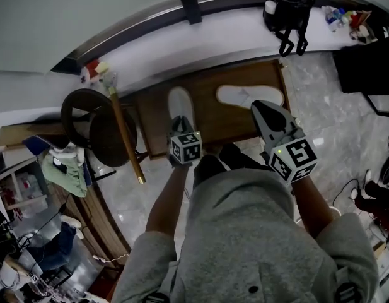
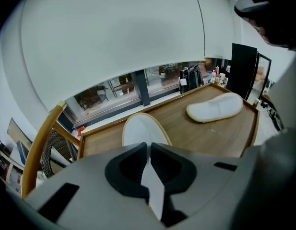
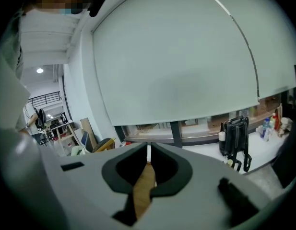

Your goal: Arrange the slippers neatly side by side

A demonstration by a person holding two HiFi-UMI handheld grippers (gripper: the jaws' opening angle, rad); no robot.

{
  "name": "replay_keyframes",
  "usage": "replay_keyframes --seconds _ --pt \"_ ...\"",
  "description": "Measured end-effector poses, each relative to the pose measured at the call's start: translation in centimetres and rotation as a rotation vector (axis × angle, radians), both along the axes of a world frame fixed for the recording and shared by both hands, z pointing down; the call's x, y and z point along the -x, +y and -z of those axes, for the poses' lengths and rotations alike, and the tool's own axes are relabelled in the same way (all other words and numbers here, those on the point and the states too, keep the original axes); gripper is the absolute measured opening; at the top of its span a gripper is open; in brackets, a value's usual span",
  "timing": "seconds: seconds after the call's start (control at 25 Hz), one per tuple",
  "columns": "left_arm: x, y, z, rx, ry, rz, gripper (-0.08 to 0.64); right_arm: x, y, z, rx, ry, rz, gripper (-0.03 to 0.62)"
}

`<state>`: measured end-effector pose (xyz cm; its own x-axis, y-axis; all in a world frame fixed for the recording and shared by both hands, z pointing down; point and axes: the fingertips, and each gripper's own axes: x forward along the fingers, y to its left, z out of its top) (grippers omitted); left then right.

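Observation:
Two white slippers lie on a low wooden table [image 1: 210, 128]. One slipper [image 1: 180, 101] points away from me at the table's left; in the left gripper view that slipper [image 2: 142, 128] lies straight ahead. The other slipper [image 1: 244, 95] lies crosswise at the right, also seen as a slipper [image 2: 216, 107] far right. My left gripper [image 1: 180, 121] hangs over the near end of the left slipper, its jaws shut [image 2: 148, 145]; I cannot tell whether they pinch its edge. My right gripper [image 1: 258, 106] is raised near the crosswise slipper, shut [image 3: 148, 148] with nothing in it.
A round wicker chair [image 1: 93, 126] and a leaning wooden stick [image 1: 125, 137] stand left of the table. A black bag [image 1: 287, 12] and bottles [image 1: 345, 17] sit on the white window ledge behind. A black cabinet [image 1: 365, 68] stands at right. Cluttered shelves fill the left.

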<state>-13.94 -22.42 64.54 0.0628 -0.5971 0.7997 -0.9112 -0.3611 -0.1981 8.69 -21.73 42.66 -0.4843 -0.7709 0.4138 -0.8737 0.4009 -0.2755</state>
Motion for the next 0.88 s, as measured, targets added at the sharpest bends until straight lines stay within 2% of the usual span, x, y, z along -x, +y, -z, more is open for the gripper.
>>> replay_keyframes --seconds 0.44,0.52,0.68,0.88 --pt "-1.8 -0.5 -0.9 0.021 0.022 -0.030 0.038 -2.6 2.4 -1.2 0.030 0.031 -0.064 0.038" --pt "-1.9 -0.3 -1.0 0.030 0.050 -0.013 0.064 -2.8 2.8 -1.7 0.044 0.049 -0.062 0.038" --pt "-2.4 -0.1 -0.6 0.032 0.097 -0.019 0.159 -3.3 3.4 -2.6 0.061 0.094 -0.068 0.040" --pt "-2.4 0.1 0.1 0.028 0.152 -0.009 0.209 -4.2 3.8 -4.9 0.128 0.113 -0.093 0.040"
